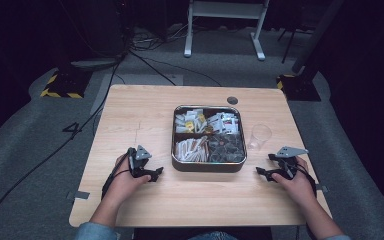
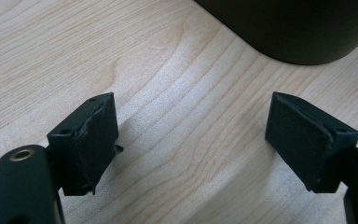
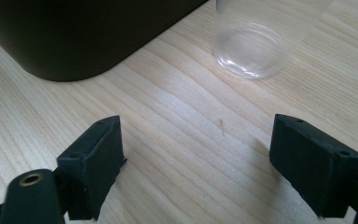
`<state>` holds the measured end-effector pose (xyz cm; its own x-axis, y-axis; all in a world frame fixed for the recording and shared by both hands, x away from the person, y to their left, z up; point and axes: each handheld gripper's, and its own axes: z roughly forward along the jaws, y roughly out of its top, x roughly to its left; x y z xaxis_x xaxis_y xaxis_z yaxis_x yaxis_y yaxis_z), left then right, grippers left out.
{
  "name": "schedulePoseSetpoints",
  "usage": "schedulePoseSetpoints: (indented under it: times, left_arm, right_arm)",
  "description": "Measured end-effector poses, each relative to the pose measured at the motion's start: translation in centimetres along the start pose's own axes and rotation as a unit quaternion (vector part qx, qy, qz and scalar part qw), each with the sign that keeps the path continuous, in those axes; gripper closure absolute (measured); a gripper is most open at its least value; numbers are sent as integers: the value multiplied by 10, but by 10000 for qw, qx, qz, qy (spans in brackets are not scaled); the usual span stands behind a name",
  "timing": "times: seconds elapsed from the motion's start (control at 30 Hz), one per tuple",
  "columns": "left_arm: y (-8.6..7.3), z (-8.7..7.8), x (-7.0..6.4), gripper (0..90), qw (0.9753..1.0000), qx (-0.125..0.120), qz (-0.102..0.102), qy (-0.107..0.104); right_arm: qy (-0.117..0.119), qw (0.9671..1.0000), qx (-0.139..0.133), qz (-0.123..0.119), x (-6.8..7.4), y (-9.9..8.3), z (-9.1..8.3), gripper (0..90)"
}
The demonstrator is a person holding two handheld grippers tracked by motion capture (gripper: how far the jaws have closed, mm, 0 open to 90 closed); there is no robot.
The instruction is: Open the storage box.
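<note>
Left black two-jaw gripper point(image 1: 156, 173): held low over the pale wooden table point(image 1: 145, 112), jaws spread wide, nothing between them; bare wood beneath.

Right black two-jaw gripper point(image 1: 261, 171): likewise low at the near edge, jaws wide apart and empty.

Dark rectangular metal tray point(image 1: 208, 167) with four compartments of small packets: between the two grippers and just beyond their fingertips, its rounded corner ahead of each.

Clear plastic cup point(image 1: 259, 136): upright, ahead of the right gripper's fingers, just beside the tray's right wall.
</note>
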<state>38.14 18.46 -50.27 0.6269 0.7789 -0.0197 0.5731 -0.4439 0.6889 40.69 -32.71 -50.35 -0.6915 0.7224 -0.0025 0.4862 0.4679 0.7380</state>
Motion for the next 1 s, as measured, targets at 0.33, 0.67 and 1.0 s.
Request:
schedulePoseSetpoints:
  times: [0.33, 0.67, 1.0]
  left_arm:
    - [0, 0, 1, 161, 9999, 13, 51, -98]
    - [5, -5, 2, 321, 9998, 136, 135, 17]
    - [25, -28, -3, 353, 9984, -551, -50, -106]
  right_arm:
    - [17, 10000, -6, -17, 0, -1, -1, 174]
    - [22, 10000, -13, -16, 0, -1, -1, 174]
    - [28, 10000, -8, -24, 0, -1, -1, 174]
